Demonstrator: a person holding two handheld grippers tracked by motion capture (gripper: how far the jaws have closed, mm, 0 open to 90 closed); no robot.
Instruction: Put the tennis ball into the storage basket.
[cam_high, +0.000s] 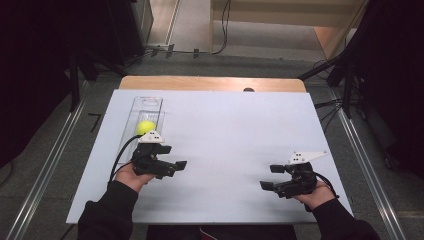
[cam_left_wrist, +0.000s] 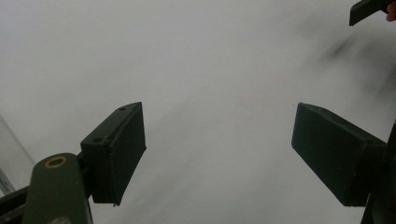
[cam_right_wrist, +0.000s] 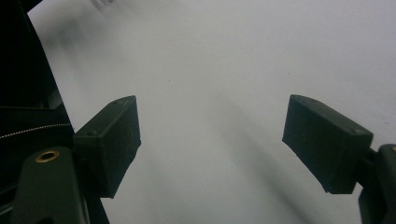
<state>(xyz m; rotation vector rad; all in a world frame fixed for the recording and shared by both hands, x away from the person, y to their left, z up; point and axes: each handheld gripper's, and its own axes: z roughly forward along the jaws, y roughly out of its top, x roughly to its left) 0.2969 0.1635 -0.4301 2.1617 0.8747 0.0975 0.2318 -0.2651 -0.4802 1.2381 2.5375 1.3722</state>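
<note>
A yellow-green ball (cam_high: 146, 127) lies inside a long clear container (cam_high: 148, 101) at the left of the white table (cam_high: 225, 125). My left gripper (cam_high: 173, 157) sits just in front of the ball, points right and is open with nothing between its jaws. In the left gripper view, the left gripper (cam_left_wrist: 219, 149) has bare table between its black pads (cam_left_wrist: 119, 149). My right gripper (cam_high: 270, 177) rests near the front right, points left and is open. The right gripper view likewise has the right gripper (cam_right_wrist: 217, 140) with only white table in the gap.
A tip of the right gripper's jaw pokes into the left gripper view's top right corner. The clear container's edge (cam_left_wrist: 9, 158) lies at that view's left. A dark sleeve (cam_right_wrist: 28, 93) borders the right gripper view's left. Metal rails (cam_high: 370, 170) flank the table.
</note>
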